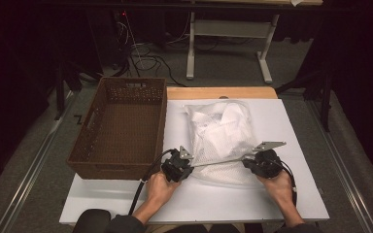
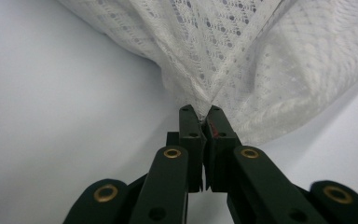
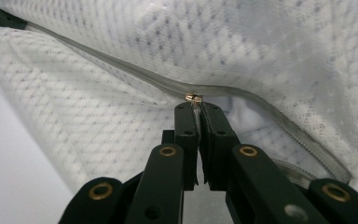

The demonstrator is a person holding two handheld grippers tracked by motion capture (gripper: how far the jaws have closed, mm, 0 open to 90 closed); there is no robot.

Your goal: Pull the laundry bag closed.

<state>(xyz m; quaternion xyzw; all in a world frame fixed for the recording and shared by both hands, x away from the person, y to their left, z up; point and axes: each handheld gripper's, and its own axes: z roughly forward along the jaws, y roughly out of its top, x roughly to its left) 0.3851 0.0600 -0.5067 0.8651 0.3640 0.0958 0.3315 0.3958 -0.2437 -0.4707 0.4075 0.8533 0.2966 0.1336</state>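
Mesh, soft and limp — the white laundry bag [image 1: 222,141] lies on the white tabletop [image 1: 291,194] just right of the empty brown basket [image 1: 121,126], stuffed with pale cloth, and it will likely sag and fold rather than hold a shape. It looks light. The zipper edge stretched along its near side seems the soundest place to take it, since the open weave could snag or stretch elsewhere.

The left claw [image 2: 200,114] is clamped shut on a pinched corner of the mesh; the right claw [image 3: 196,108] is closed on the small metal zipper pull [image 3: 194,97]. A gap below that pull suggests the zipper is partly open, though how far I cannot tell. What the cloth inside is stays unclear — the mesh blurs it, and the bag's underside is hidden.
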